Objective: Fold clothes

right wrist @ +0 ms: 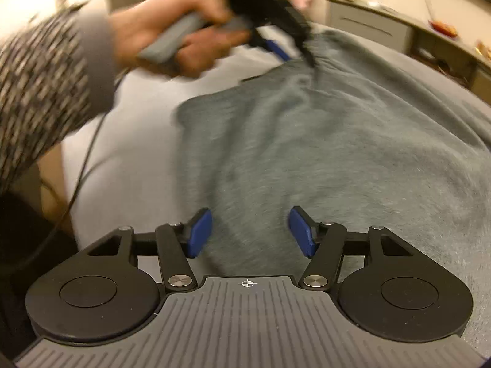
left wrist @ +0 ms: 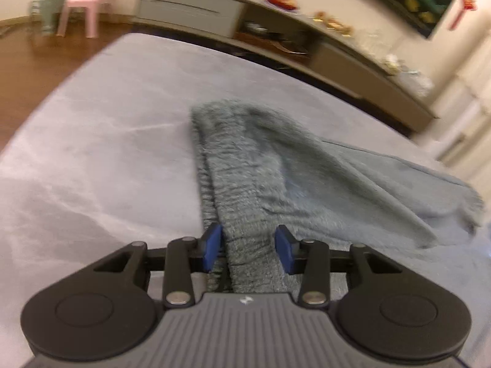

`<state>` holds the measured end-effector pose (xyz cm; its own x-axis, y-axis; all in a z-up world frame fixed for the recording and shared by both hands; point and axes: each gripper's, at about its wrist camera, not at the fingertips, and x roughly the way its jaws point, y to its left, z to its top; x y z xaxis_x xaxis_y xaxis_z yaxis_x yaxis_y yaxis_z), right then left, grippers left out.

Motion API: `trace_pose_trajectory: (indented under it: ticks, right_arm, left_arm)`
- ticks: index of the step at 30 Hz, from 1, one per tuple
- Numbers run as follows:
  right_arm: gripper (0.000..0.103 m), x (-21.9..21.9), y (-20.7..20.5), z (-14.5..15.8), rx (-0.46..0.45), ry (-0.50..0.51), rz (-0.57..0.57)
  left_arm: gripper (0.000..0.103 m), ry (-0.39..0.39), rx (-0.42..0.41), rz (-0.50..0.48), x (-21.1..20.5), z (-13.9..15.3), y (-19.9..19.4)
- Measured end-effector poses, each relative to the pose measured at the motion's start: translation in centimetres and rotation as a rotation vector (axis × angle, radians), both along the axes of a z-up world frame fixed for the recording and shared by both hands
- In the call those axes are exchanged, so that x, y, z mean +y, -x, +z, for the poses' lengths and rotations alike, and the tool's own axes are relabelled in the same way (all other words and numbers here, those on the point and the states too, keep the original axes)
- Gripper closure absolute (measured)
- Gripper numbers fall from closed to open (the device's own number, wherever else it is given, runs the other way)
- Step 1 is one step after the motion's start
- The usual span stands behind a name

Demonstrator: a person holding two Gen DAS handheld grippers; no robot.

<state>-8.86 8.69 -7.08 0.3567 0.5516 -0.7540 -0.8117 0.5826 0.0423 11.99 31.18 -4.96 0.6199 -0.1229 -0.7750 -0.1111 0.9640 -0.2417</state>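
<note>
Left wrist view: the left gripper (left wrist: 248,250) points steeply down at the grey fleece garment (left wrist: 276,178) lying on the pale bedcover (left wrist: 92,128). The gathered, ribbed edge (left wrist: 214,178) runs straight away from the jaws, so its long axis follows the gripper's pointing line. The near end of that edge sits between the blue pads (left wrist: 211,248). The gap is narrow, yet daylight shows on both sides of the cloth, so no pinch is made out. The rest of the garment spreads right of the ribbed edge.

Right wrist view: the right gripper (right wrist: 250,233) hovers over the garment's broad body (right wrist: 337,153), jaws about half wide, nothing between them but the fleece below. The ribbed edge lies far from this gripper. The person's left hand (right wrist: 184,36), patterned sleeve (right wrist: 40,86) behind it, is blurred there, holding the left gripper at that edge.

Judgement: the left gripper is the nearer to the ribbed edge, so the next pinch is its job.
</note>
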Motion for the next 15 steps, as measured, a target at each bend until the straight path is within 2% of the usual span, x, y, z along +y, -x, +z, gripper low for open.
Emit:
trace_pose_trajectory:
  ticks: [1, 3, 5, 7, 9, 12, 14, 15]
  right_arm:
    - [0.050, -0.2, 0.0, 0.4, 0.020, -0.006, 0.030]
    - [0.050, -2.1, -1.7, 2.7, 0.000, -0.055, -0.004]
    - [0.046, -4.9, -5.0, 5.7, -0.059, -0.096, -0.098]
    - [0.040, -8.0, -9.8, 8.4, -0.135, -0.101, -0.241]
    - [0.039, -10.9, -15.9, 9.7, -0.154, -0.091, -0.407]
    - [0.039, -14.9, -25.7, 8.7, -0.067, -0.088, -0.634]
    - [0.041, -15.8, -30.5, 6.1, 0.038, -0.058, -0.674]
    - [0.048, -16.3, -32.8, 4.8, 0.092, -0.042, -0.688]
  left_arm:
    - [0.065, -0.046, -0.011, 0.005, -0.6, 0.9, 0.7]
    - [0.065, -0.116, -0.041, 0.005, -1.9, 2.8, 2.2]
    - [0.061, -0.103, -0.094, -0.045, -3.8, 4.4, 4.8]
    - [0.059, -0.070, -0.120, -0.099, -5.4, 5.0, 6.8]
    - [0.059, -0.051, -0.099, -0.140, -6.8, 4.2, 7.5]
    - [0.060, -0.099, -0.012, -0.178, -8.0, 1.5, 6.4]
    - [0.061, -0.116, 0.048, -0.185, -7.9, -0.7, 5.2]
    - [0.061, -0.131, 0.054, -0.198, -7.8, -1.5, 5.2]
